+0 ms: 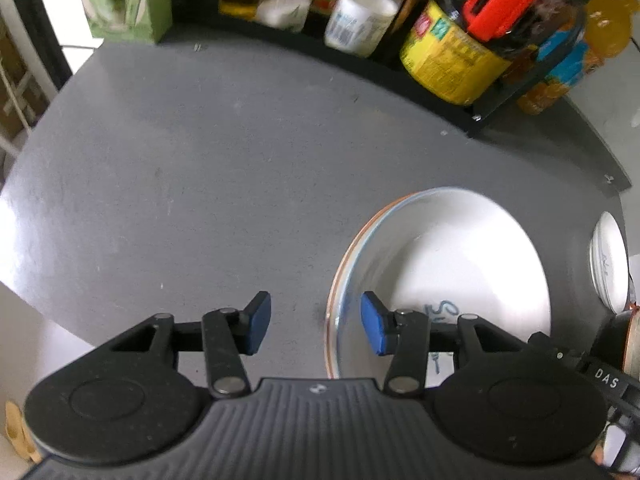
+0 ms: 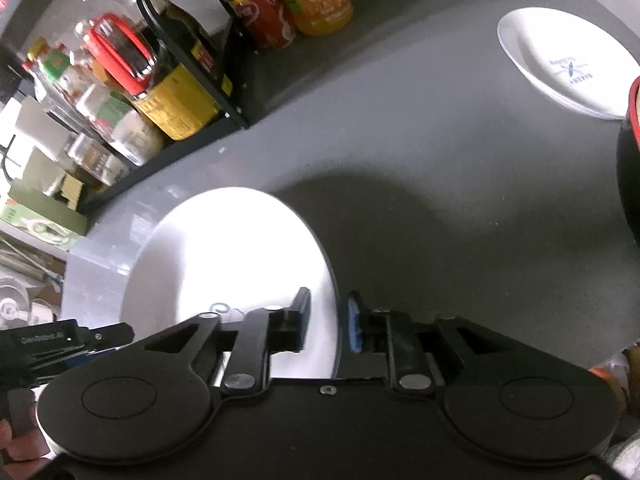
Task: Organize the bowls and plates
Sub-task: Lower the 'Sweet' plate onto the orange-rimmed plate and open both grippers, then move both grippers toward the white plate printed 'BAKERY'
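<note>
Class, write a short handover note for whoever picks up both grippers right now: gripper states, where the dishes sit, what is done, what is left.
Left gripper: open, holding nothing, hovering over the near rim of the big plate.
Right gripper: fingers closed on that same plate's right edge.
Second plate lies apart, far right on the grey table; a black bowl sits at the right edge.
Done: big plate gripped.
Left: apparently stack the plates and sort the bowl.

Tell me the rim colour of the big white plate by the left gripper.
Orange-brown edge line on the big white plate; left wrist view shows it best.
</note>
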`<state>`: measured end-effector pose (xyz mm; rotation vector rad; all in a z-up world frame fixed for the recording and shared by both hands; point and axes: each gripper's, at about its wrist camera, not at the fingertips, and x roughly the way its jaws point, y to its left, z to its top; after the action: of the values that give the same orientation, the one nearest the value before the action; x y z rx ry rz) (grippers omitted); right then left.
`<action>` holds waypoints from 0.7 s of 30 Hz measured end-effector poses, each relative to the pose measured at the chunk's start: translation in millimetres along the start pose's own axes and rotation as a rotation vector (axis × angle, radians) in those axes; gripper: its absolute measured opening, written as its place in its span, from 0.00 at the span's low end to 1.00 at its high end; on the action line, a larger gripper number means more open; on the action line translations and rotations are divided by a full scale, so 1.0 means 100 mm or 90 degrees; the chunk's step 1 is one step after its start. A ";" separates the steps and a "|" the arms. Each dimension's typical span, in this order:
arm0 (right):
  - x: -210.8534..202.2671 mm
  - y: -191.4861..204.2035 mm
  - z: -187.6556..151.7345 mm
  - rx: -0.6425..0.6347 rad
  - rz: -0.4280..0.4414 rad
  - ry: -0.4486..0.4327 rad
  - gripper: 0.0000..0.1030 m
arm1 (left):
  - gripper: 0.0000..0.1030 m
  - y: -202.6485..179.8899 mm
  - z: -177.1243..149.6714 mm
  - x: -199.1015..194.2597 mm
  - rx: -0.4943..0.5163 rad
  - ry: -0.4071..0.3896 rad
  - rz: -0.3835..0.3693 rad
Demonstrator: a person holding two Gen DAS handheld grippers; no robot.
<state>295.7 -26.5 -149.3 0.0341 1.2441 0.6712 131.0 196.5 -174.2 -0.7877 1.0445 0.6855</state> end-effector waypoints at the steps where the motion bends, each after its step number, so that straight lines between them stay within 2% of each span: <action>1: -0.04 0.00 0.01 -0.002 0.001 -0.004 0.33 | 0.47 -0.02 0.00 -0.02 0.005 -0.001 -0.001; 3: -0.11 0.01 0.03 -0.010 0.000 -0.014 0.41 | 0.47 -0.08 0.00 -0.05 0.017 0.001 -0.007; 5: -0.19 0.02 0.04 -0.020 -0.001 -0.028 0.43 | 0.47 -0.13 0.00 -0.08 0.027 0.002 -0.008; 7: -0.27 0.02 0.05 -0.028 0.001 -0.038 0.46 | 0.50 -0.17 0.00 -0.11 0.034 0.001 -0.009; 12: -0.46 -0.01 0.08 -0.028 -0.009 -0.067 0.61 | 0.68 -0.38 -0.01 -0.17 0.081 -0.005 -0.009; 18: -0.70 -0.18 0.12 -0.012 -0.019 -0.102 0.78 | 0.75 -0.70 0.00 -0.23 0.125 -0.011 -0.024; 21: -0.80 -0.29 0.17 -0.002 -0.018 -0.118 0.81 | 0.78 -0.88 0.01 -0.26 0.145 -0.014 -0.031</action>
<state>311.5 -83.5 -85.2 0.0738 1.0641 0.6308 193.1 146.4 -128.9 -0.6054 1.0583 0.5219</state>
